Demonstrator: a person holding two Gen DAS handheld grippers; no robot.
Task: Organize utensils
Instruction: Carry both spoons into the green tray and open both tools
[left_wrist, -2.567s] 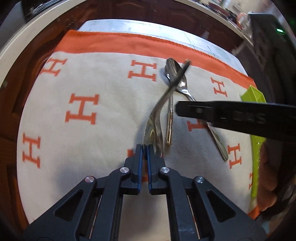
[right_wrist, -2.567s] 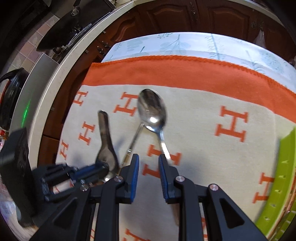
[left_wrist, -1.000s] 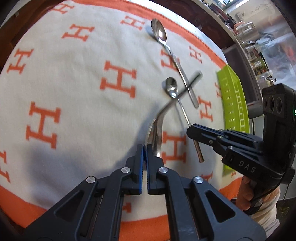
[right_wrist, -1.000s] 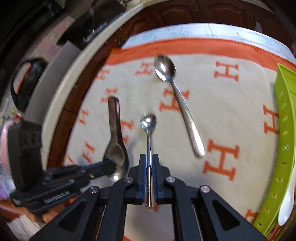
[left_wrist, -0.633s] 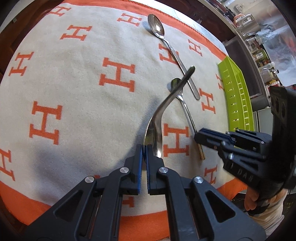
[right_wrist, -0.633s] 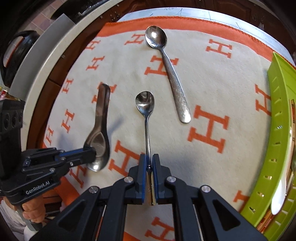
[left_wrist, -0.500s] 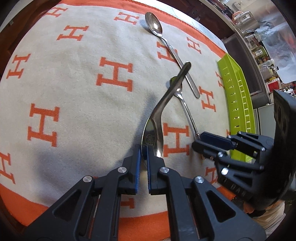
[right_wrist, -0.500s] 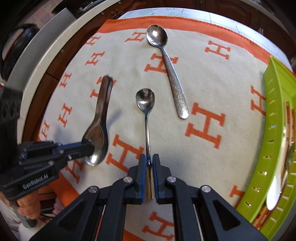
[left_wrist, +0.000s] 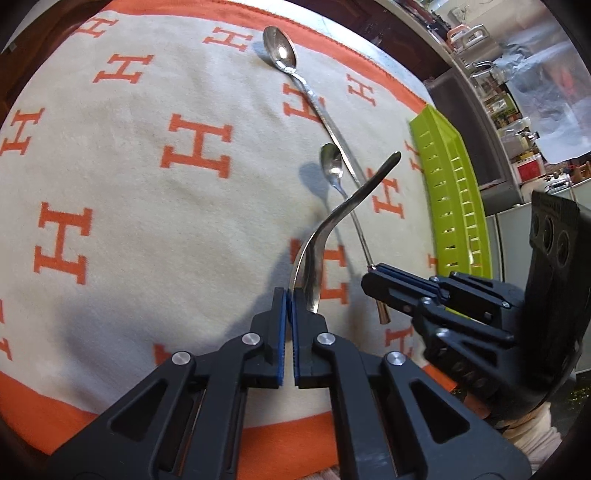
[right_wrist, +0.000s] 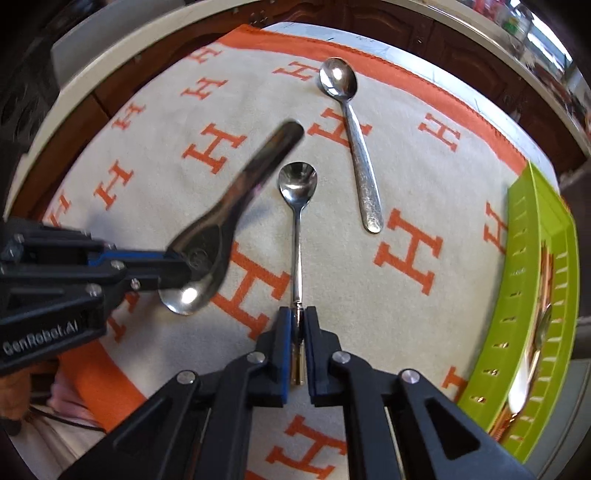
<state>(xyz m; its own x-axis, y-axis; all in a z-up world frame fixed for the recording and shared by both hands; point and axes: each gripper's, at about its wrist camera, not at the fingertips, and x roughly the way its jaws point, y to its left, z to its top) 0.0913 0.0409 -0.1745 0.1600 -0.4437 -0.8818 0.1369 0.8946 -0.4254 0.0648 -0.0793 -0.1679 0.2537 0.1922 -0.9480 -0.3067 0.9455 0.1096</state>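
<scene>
My left gripper (left_wrist: 290, 295) is shut on the bowl of a curved steel soup spoon (left_wrist: 332, 218) and holds it above the cloth; the spoon also shows in the right wrist view (right_wrist: 236, 206). My right gripper (right_wrist: 298, 314) is shut on the handle of a small teaspoon (right_wrist: 297, 184), lifted off the cloth, bowl pointing away. The teaspoon shows in the left wrist view (left_wrist: 332, 170), with the right gripper (left_wrist: 373, 275) at its handle end. A larger spoon (right_wrist: 351, 136) lies flat on the cloth, also in the left wrist view (left_wrist: 306, 88).
A cream blanket with orange H letters and an orange border (left_wrist: 147, 192) covers the table. A lime green slotted utensil tray (right_wrist: 543, 288) stands at the right edge, with some cutlery inside; it shows in the left wrist view (left_wrist: 454, 192). Kitchen counters surround the table.
Both grippers have risen and moved rightward toward the green tray with their spoons. The soup spoon now sits closer to the teaspoon. The large spoon has stayed in place.
</scene>
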